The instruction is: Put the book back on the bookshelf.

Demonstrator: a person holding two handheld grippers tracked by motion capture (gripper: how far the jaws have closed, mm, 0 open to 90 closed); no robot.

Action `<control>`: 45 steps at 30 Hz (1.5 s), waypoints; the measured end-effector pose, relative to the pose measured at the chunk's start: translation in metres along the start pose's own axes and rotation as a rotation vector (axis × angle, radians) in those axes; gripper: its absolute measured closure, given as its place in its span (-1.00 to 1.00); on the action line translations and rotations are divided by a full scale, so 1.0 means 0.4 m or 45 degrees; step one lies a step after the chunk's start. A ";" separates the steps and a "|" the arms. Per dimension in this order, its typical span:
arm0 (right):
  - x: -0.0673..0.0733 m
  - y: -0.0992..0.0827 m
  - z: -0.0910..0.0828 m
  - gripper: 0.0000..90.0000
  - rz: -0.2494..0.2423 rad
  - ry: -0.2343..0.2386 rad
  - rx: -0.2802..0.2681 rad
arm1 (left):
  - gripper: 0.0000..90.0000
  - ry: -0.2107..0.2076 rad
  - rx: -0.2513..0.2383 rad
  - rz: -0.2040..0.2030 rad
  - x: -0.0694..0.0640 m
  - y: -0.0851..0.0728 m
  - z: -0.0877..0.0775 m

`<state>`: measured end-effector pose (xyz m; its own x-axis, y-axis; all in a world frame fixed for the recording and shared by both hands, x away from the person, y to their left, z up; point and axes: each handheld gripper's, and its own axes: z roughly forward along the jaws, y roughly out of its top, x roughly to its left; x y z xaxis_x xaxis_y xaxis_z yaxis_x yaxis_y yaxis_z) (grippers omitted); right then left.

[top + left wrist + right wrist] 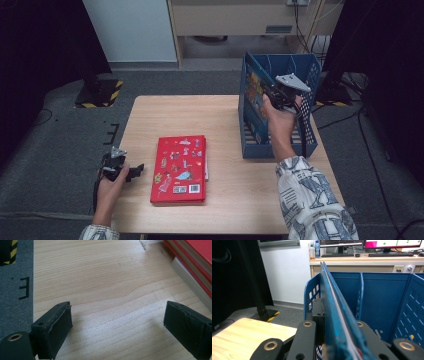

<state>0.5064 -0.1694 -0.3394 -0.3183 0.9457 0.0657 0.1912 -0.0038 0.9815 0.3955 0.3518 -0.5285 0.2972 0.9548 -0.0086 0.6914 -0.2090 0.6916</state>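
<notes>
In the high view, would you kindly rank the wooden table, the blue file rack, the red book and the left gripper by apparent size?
Largest to smallest:
1. Wooden table
2. Blue plastic file rack
3. Red picture book
4. Left gripper

red book stack (197, 267): cut off by the top and right edges in the left gripper view. blue book (337, 322): lower end ran off the bottom edge in the right gripper view; far jaw hidden behind it. cover print (253, 92) in the high view: too small to tell.
</notes>
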 end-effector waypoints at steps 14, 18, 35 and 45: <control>0.013 0.013 -0.022 0.74 -0.035 0.025 0.118 | -0.83 0.005 0.001 -0.001 0.002 -0.001 -0.001; 0.016 0.026 -0.022 0.67 -0.051 0.036 0.151 | -0.83 0.005 0.003 0.000 0.002 -0.001 -0.001; 0.019 0.069 -0.015 0.61 -0.055 0.068 0.204 | -0.83 0.003 0.004 0.000 0.000 0.000 0.001; 0.028 0.076 -0.007 0.63 -0.065 0.058 0.225 | -0.83 0.001 0.005 -0.001 0.000 0.000 0.001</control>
<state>0.5060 -0.1599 -0.3084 -0.3725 0.9276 0.0285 0.3323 0.1046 0.9374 0.3958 0.3517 -0.5289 0.2961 0.9551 -0.0081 0.6941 -0.2094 0.6888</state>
